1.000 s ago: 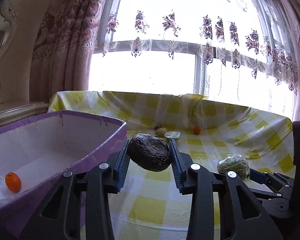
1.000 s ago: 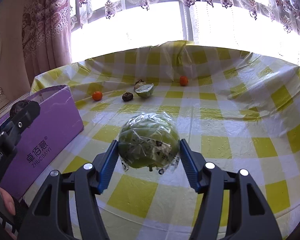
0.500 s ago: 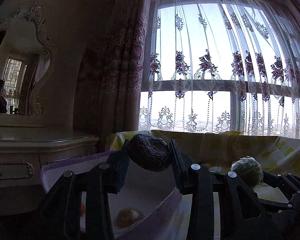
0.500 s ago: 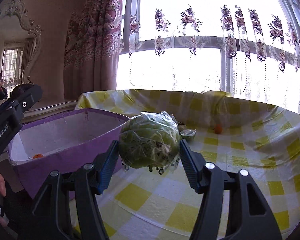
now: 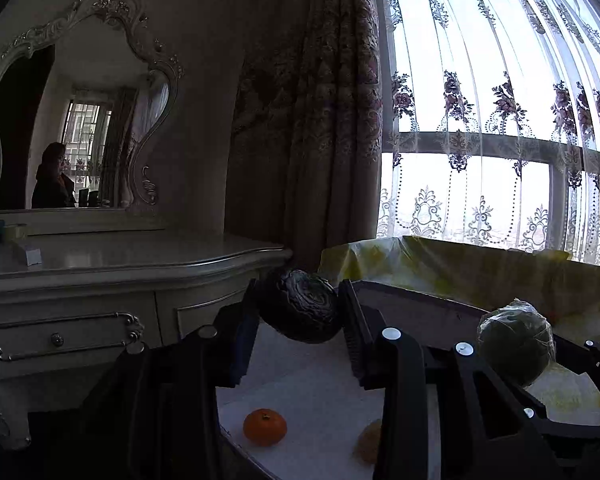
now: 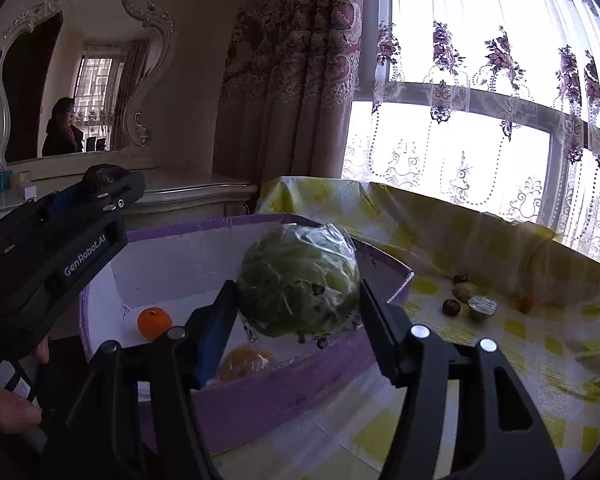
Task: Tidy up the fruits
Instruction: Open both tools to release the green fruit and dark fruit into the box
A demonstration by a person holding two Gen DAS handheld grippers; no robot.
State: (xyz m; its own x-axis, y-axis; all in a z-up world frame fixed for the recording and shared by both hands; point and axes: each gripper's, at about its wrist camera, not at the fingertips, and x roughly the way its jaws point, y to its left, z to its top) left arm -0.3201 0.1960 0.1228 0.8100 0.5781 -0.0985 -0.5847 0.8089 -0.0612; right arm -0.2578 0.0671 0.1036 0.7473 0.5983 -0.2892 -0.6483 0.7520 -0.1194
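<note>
My left gripper (image 5: 300, 312) is shut on a dark purple round fruit (image 5: 300, 304) and holds it above the purple box's white inside (image 5: 320, 392). My right gripper (image 6: 298, 296) is shut on a green fruit wrapped in clear plastic (image 6: 298, 280), held over the purple box's near wall (image 6: 268, 396). That green fruit also shows at the right of the left wrist view (image 5: 516, 348). In the box lie an orange mandarin (image 6: 154, 322) and a wrapped yellow-orange fruit (image 6: 246, 362). The mandarin (image 5: 265, 427) shows below my left gripper.
On the yellow checked tablecloth (image 6: 520, 360) at the far right lie small dark fruits (image 6: 451, 306), a foil-topped cup (image 6: 482, 307) and a small orange fruit (image 6: 527, 302). A white dresser (image 5: 100, 280) with a mirror stands left of the box. Curtains and window are behind.
Both grippers have swung left with their fruits. The left one now hangs over the box's inside, and the right one has come to the box's near wall.
</note>
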